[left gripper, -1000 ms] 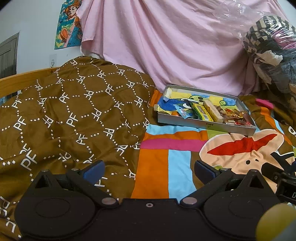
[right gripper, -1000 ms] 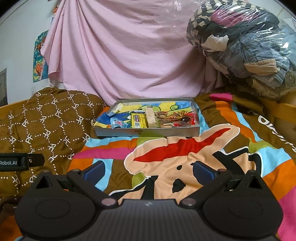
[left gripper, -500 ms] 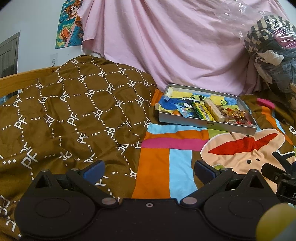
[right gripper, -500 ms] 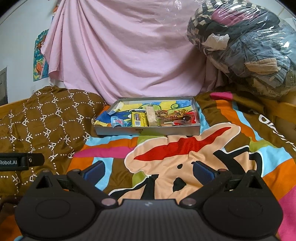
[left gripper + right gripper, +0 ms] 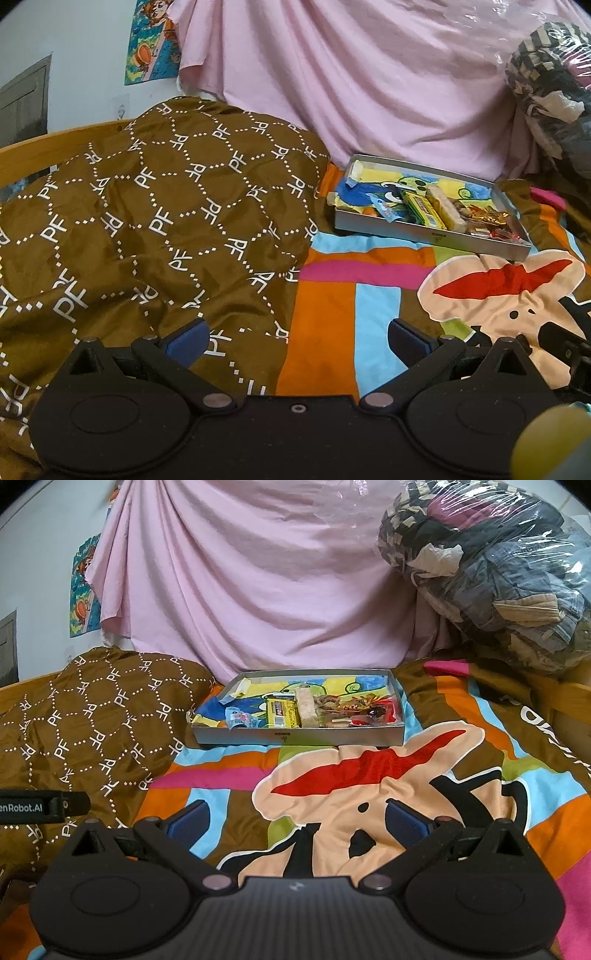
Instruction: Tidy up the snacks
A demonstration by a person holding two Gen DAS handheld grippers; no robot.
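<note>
Shallow grey tray [image 5: 295, 734], rectangular and thin-walled, lying flat on the bedspread [image 5: 369, 775] well ahead of both your grippers; its long axis runs left to right across the right wrist view, one long wall facing you, and slants down to the right in the left wrist view; its floor bears a bright cartoon print. Snacks lie side by side in its near half, long axes running front to back: a crinkled blue wrapper [image 5: 240, 716], a yellow-green bar [image 5: 282, 712], a pale cellophane block [image 5: 307, 709], then glossy brown and red wrappers [image 5: 362, 710] bunched at the right end. Your left gripper [image 5: 297, 338] is held low and level over a brown quilted cover [image 5: 147, 221], blue-padded fingers spread wide with nothing between them; your right gripper [image 5: 297, 818] hovers likewise over the cartoon patch, fingers parted and empty.
</note>
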